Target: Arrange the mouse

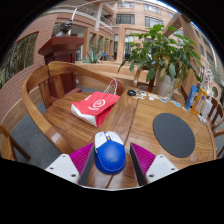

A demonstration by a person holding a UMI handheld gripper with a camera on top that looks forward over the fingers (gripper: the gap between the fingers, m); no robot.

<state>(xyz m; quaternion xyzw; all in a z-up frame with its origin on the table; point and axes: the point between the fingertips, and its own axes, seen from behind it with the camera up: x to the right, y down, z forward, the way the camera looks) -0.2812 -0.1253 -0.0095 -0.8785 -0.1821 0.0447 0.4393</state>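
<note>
A blue and white computer mouse (pixel 110 153) lies on the wooden table (pixel 140 118), between my gripper's (pixel 112 160) two fingers. The pink pads (pixel 82 157) flank its sides closely, with a thin strip of wood still showing at the right pad. The gripper is open around the mouse, which rests on the table. Beyond the fingers to the right lies a dark oval mouse pad (pixel 173 134).
A red and white pouch (pixel 95 106) lies ahead on the left. A potted plant (pixel 160 55) stands at the far edge, with small items (pixel 197 97) at its right. Wooden chairs (pixel 45 100) flank the table's left side.
</note>
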